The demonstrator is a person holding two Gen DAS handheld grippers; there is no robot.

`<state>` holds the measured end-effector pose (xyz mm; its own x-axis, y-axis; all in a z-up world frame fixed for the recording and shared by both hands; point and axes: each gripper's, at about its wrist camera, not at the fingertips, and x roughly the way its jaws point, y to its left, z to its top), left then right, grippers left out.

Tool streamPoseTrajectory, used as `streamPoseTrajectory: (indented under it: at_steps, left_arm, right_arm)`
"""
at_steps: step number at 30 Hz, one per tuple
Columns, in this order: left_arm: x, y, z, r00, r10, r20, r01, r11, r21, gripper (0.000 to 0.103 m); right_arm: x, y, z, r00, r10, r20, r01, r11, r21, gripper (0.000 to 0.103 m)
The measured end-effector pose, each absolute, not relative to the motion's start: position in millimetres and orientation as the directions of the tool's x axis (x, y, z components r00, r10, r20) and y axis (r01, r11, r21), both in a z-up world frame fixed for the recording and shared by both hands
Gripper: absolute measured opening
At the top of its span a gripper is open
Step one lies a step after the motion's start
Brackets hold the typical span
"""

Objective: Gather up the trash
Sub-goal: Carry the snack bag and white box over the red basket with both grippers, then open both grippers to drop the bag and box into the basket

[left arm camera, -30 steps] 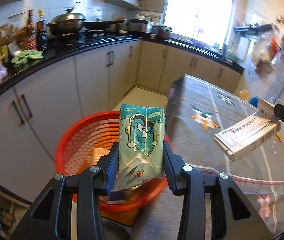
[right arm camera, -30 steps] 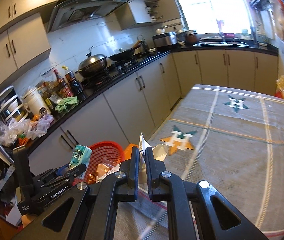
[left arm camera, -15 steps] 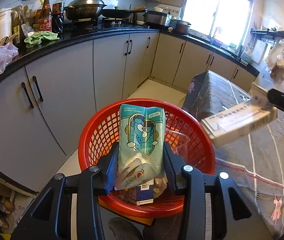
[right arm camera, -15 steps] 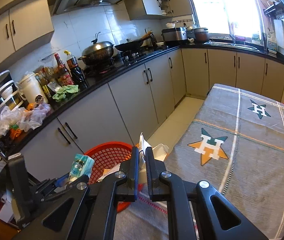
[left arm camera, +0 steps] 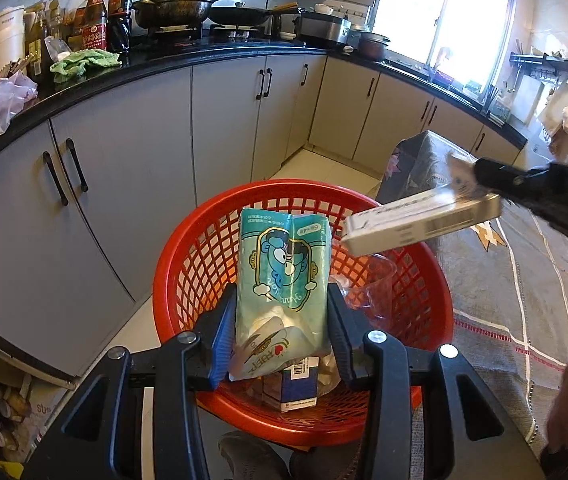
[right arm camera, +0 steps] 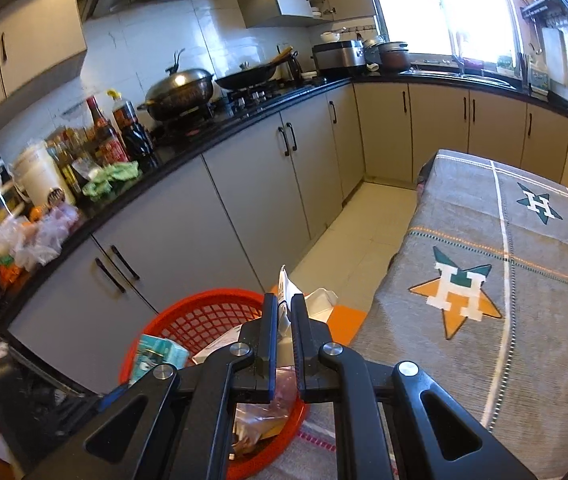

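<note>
Basket (left arm camera: 180, 280) status: red mesh bin on the floor, between the grey cabinets on the left and the cloth-covered counter (right arm camera: 523, 280) on the right. A second ago it sat far and partly off-centre in the left wrist view; now it fills the middle of that view, directly under the left gripper (left arm camera: 282, 320). Both hands have swung from over the counter to over the bin.

Left gripper: fingers set fairly wide, clamped on either side of a teal snack packet (left arm camera: 284, 272), which stands upright between them and hangs above the basket's inside. Grip looks the same as a second ago.

Right gripper (right arm camera: 284, 312): fingers narrow, pinching the flap end of a flat white carton (left arm camera: 419, 220). In the left view the carton has moved in from the right, over the counter, and now pokes across the basket's right rim, tilted, near end lower. In the right wrist view only a white flap shows above the fingers.

Already in the basket: a blue-and-white box (left arm camera: 295, 384), a clear plastic cup (left arm camera: 375, 284), some crumpled film.

Read: carry phase looks done, both items are over the target. Next step is probably release. Packet should fall straight in. Carton is only part-way over the rim, so it may need a little more travel left or it could catch the edge and tip out.
</note>
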<state>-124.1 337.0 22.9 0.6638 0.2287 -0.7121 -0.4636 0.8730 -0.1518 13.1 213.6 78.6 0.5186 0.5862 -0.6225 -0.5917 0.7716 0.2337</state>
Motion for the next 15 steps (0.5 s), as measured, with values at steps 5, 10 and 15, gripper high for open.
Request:
streamPoseTrajectory:
  at_steps: [5,10,15]
  left_arm:
    - [-121.5,338.0,18.1,0.656,0.231,-0.718,-0.464,0.874,-0.143,0.043]
    - [-121.7,338.7,16.1,0.656,0.235,-0.717,-0.467,0.873,-0.141,0.046]
    - [-120.5,335.9,16.5,0.657,0.237,-0.716,-0.458,0.879,-0.130,0.050]
  right_arm:
    - [10.4,218.8,63.7,0.467,0.596,-0.653,-0.614,0.750,0.245,0.011]
    - [5.4,217.7,58.8,0.398,0.628,-0.668,-0.645,0.710,0.283,0.012]
    - [-2.4,210.3,60.7,0.371,0.648,-0.665,-0.660,0.688,0.302,0.030]
